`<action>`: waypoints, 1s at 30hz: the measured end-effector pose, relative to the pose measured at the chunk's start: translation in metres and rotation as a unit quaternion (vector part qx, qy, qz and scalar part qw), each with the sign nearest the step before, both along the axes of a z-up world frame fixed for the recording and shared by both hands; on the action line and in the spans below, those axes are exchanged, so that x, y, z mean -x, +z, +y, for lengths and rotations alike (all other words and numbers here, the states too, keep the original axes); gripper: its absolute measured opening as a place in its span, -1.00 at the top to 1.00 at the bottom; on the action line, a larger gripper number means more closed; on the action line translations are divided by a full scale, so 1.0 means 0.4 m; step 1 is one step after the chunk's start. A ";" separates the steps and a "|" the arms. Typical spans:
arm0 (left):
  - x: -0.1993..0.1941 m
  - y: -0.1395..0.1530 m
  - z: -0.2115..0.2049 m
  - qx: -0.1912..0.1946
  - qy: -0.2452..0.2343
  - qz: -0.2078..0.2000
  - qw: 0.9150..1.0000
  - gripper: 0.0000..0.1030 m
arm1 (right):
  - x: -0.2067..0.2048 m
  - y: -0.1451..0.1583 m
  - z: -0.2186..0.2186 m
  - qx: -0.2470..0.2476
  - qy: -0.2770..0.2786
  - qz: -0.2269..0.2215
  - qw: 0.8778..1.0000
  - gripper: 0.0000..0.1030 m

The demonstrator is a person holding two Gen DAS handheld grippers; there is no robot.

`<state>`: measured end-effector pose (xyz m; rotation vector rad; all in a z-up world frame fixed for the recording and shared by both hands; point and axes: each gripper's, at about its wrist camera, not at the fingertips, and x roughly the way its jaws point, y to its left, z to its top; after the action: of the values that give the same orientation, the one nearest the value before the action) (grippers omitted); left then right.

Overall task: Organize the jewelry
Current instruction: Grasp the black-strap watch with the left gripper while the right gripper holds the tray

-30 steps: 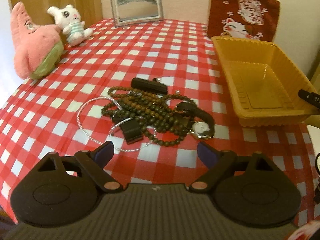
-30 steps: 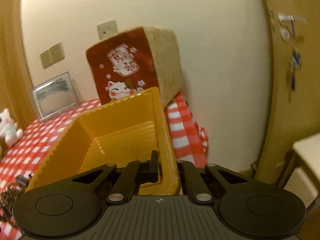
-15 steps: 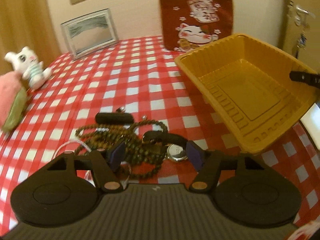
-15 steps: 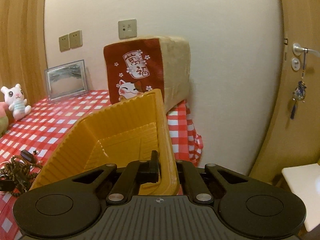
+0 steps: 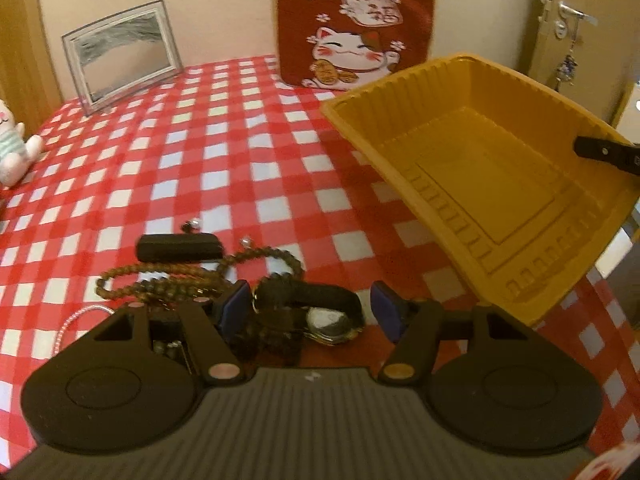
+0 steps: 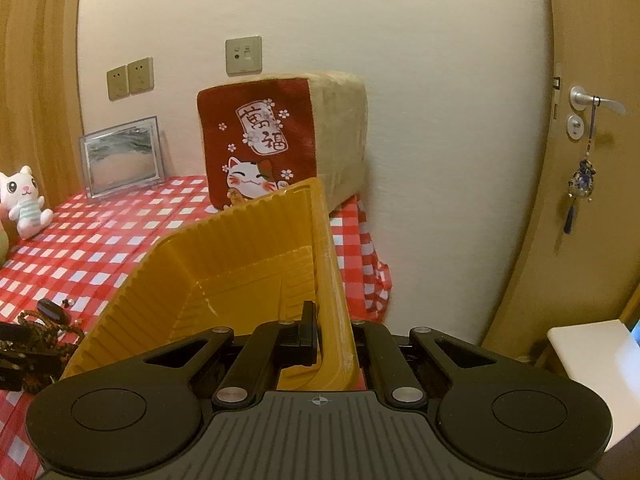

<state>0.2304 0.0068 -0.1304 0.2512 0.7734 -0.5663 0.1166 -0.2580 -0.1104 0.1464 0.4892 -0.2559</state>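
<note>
A tangle of jewelry lies on the red checked cloth: brown bead necklaces (image 5: 168, 280), a black case (image 5: 178, 248), a silver chain (image 5: 76, 316) and a wristwatch (image 5: 320, 314) with a black strap. My left gripper (image 5: 310, 312) is open, low over the pile, its blue pads on either side of the watch. My right gripper (image 6: 320, 332) is shut on the near rim of the orange tray (image 6: 240, 264) and holds it tilted up off the table. The tray (image 5: 480, 168) is empty and shows tipped at the right in the left wrist view.
A red lucky-cat cushion (image 5: 352, 24) and a silver picture frame (image 5: 120, 52) stand against the back wall. A white plush (image 6: 24, 200) sits at the far left. The table edge, a door (image 6: 592, 160) and a white surface (image 6: 596, 344) are on the right.
My left gripper has moved forward and down over the pile, its pads now around the watch. The right gripper has lifted and tilted the tray higher.
</note>
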 end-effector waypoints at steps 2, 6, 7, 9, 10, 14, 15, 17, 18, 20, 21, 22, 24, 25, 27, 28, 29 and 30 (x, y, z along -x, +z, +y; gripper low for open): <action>0.020 -0.002 -0.006 -0.007 -0.006 0.000 1.000 -0.21 | 0.010 0.000 -0.004 0.001 -0.002 0.002 1.000 0.93; 0.067 0.003 -0.009 -0.004 -0.011 0.007 1.000 -0.21 | 0.021 -0.001 -0.012 0.000 -0.001 0.008 1.000 0.92; 0.079 0.003 -0.010 -0.003 -0.011 0.011 1.000 -0.21 | 0.026 -0.003 -0.012 -0.001 -0.001 0.010 1.000 0.92; 0.107 0.001 -0.013 0.000 -0.015 0.024 1.000 -0.21 | 0.032 -0.004 -0.014 -0.001 0.003 0.014 1.000 0.93; 0.122 -0.001 -0.015 0.001 -0.018 0.031 0.999 -0.19 | 0.036 -0.006 -0.015 0.001 0.006 0.017 1.000 0.93; 0.147 0.002 -0.019 -0.009 -0.004 0.023 1.000 -0.05 | 0.050 -0.005 -0.022 0.004 0.011 0.020 1.000 0.93; 0.144 0.006 -0.018 -0.009 0.002 0.019 1.000 -0.04 | 0.054 -0.003 -0.023 0.005 0.010 0.019 1.000 0.93; 0.127 0.015 -0.019 -0.008 0.010 0.017 1.000 -0.04 | 0.056 0.002 -0.024 0.005 0.010 0.018 1.000 0.92; 0.118 0.017 -0.022 -0.010 0.011 0.016 1.000 -0.03 | 0.057 0.004 -0.023 0.006 0.011 0.017 1.000 0.92; 0.101 0.018 -0.032 -0.019 0.011 0.012 1.000 0.10 | 0.059 0.005 -0.020 0.008 0.012 0.015 1.000 0.92; 0.093 0.017 -0.038 -0.022 0.009 0.013 1.000 0.24 | 0.059 0.005 -0.019 0.008 0.012 0.014 1.000 0.92; 0.084 0.014 -0.045 -0.024 0.007 0.017 1.000 0.30 | 0.058 0.005 -0.018 0.008 0.012 0.014 1.000 0.92; 0.069 0.006 -0.055 -0.027 0.010 0.025 0.999 0.43 | 0.056 0.006 -0.017 0.009 0.014 0.012 1.000 0.92; 0.065 0.003 -0.058 -0.029 0.013 0.028 0.999 0.48 | 0.057 0.005 -0.015 0.011 0.015 0.012 1.000 0.92; 0.060 -0.002 -0.060 -0.031 0.020 0.035 0.999 0.70 | 0.056 0.006 -0.014 0.012 0.017 0.012 1.000 0.92; 0.058 -0.004 -0.059 -0.030 0.022 0.039 0.999 0.70 | 0.056 0.006 -0.013 0.011 0.018 0.012 1.000 0.92; 0.057 -0.003 -0.056 -0.026 0.025 0.043 0.998 0.71 | 0.055 0.005 -0.016 0.011 0.019 0.012 1.000 0.92; 0.057 -0.001 -0.053 -0.022 0.029 0.044 0.998 0.71 | 0.054 0.005 -0.016 0.011 0.020 0.013 1.000 0.92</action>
<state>0.2075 -0.0143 -0.1308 0.2449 0.8772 -0.5094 0.0949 -0.2643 -0.1085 0.1131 0.5141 -0.2249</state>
